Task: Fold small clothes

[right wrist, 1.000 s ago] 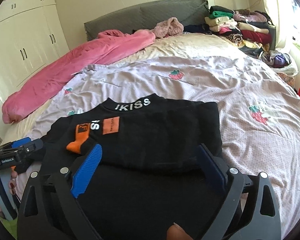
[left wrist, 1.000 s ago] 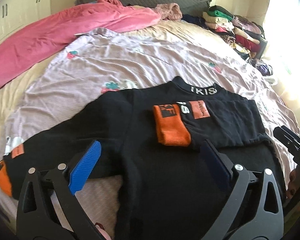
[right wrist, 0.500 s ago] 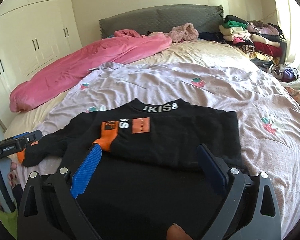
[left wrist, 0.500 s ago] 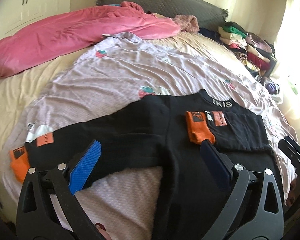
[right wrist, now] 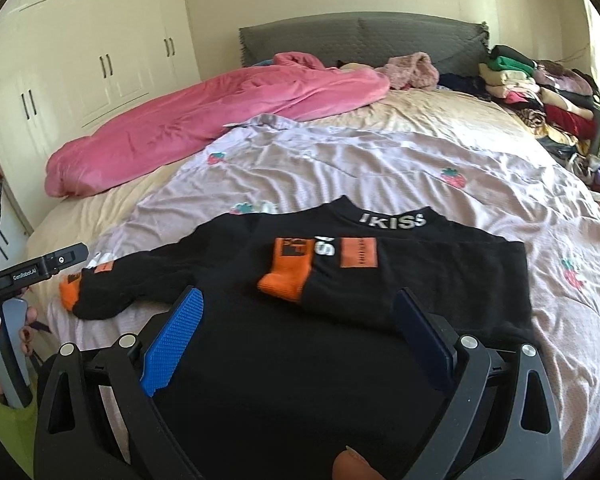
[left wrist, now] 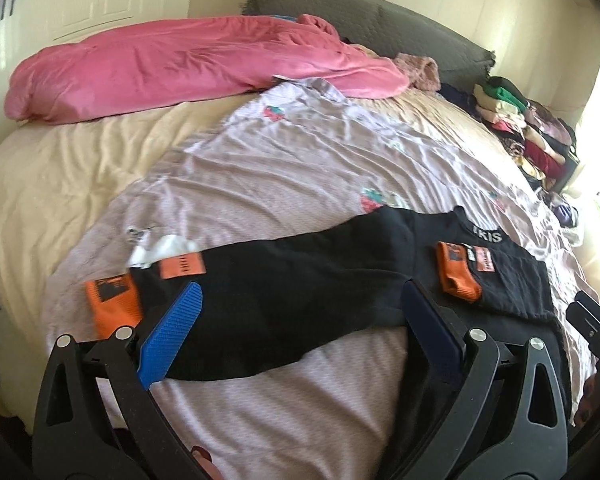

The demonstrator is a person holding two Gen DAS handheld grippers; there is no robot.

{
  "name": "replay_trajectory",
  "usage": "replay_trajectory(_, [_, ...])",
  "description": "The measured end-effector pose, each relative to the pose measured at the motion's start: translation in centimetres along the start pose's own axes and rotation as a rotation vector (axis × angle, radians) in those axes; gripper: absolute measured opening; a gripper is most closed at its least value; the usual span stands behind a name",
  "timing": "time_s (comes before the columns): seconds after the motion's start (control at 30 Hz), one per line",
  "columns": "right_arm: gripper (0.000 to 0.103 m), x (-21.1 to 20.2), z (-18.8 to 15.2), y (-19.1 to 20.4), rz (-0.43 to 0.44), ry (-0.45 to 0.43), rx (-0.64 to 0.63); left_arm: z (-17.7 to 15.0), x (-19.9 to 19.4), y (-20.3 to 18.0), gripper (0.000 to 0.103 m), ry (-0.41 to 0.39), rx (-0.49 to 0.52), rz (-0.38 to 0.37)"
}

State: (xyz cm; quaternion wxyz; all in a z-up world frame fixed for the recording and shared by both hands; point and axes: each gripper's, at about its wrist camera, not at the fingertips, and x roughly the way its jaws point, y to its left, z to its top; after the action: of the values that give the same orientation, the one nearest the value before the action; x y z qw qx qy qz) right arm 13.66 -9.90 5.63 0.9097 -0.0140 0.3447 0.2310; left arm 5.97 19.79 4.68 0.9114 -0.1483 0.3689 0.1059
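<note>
**Sweater half folded: one sleeve in, one still out**

Bed point(right wrist: 380, 120) first: it fills both views, and the black sweater point(right wrist: 300, 360) lies flat on the lilac sheet point(right wrist: 340, 168) at the near edge, collar pointing away from me. I judge the fold about a third done. The right sleeve point(right wrist: 400, 280) is already laid across the chest, its orange cuff point(right wrist: 286, 280) resting near the middle just under the collar. The left sleeve point(left wrist: 280, 292) is stretched straight out to the left, with its cuff point(left wrist: 114, 304) at the sheet's left edge. What remains, as I read it: bring that sleeve in, then fold the body up.

My left gripper point(left wrist: 296, 328) hangs above the outstretched sleeve, jaws spread wide with nothing between them. My right gripper point(right wrist: 300, 328) hovers over the lower body of the sweater, equally wide and empty. Neither touches cloth, as far as I can tell.

Around the work: a pink duvet point(right wrist: 220, 112) lies bunched along the far left, well apart, and a stack of clothes point(right wrist: 540, 92) sits at the far right by the headboard point(right wrist: 360, 36). A small white scrap point(left wrist: 160, 250) lies just beside the left cuff; I can't make out what it is, and it might get caught up if I grab there. Otherwise nothing blocks the sleeve's path.
</note>
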Motion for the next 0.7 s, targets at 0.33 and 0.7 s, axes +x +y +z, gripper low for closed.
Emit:
replay_trajectory(0.33, [0.095, 1.9, 0.0, 3.3, 0.041, 0.039, -0.04, -0.6, -0.8, 5.5, 0.093, 0.003, -0.073, 0.059])
replay_trajectory(0.7, [0.095, 3.2, -0.6, 4.9, 0.051, 0.071, -0.072, -2.2, 0.7, 12.0, 0.084, 0.078, -0.208, 0.047])
